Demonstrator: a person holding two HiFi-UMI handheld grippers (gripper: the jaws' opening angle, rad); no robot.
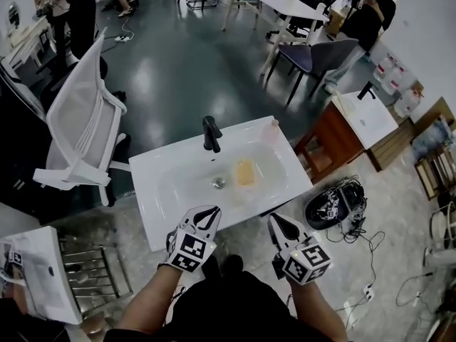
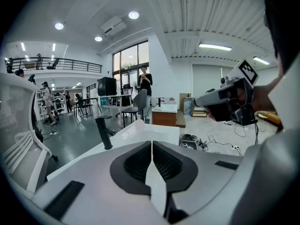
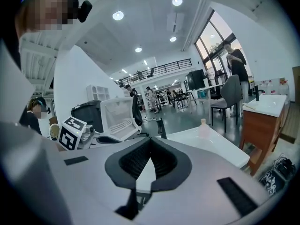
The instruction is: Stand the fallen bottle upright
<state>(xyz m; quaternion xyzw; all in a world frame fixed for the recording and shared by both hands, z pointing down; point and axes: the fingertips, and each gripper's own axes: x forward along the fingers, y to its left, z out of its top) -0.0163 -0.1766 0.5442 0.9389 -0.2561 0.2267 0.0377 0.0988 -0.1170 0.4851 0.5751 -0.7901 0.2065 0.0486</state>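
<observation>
A white washbasin (image 1: 153,191), glossy and rectangular with a shallow oval bowl, fills the middle of the head view. A matte black tap (image 1: 211,134) rises from the basin's far rim. A flat yellow block (image 1: 245,172), either sponge or soap, lies in the bowl just right of the metal drain (image 1: 219,182).

The bottle (image 1: 271,127) is small, pale pink and translucent, with a narrow neck. It sits on the flat rim at the basin's far right corner. In the right gripper view it appears to be standing upright, so the task looks finished.

The left gripper (image 1: 209,214) and right gripper (image 1: 276,221) hover over the basin's near edge, well apart from the bottle. Each has its ribbed black pads pressed together with nothing between them. This is probably a resting pose.
</observation>
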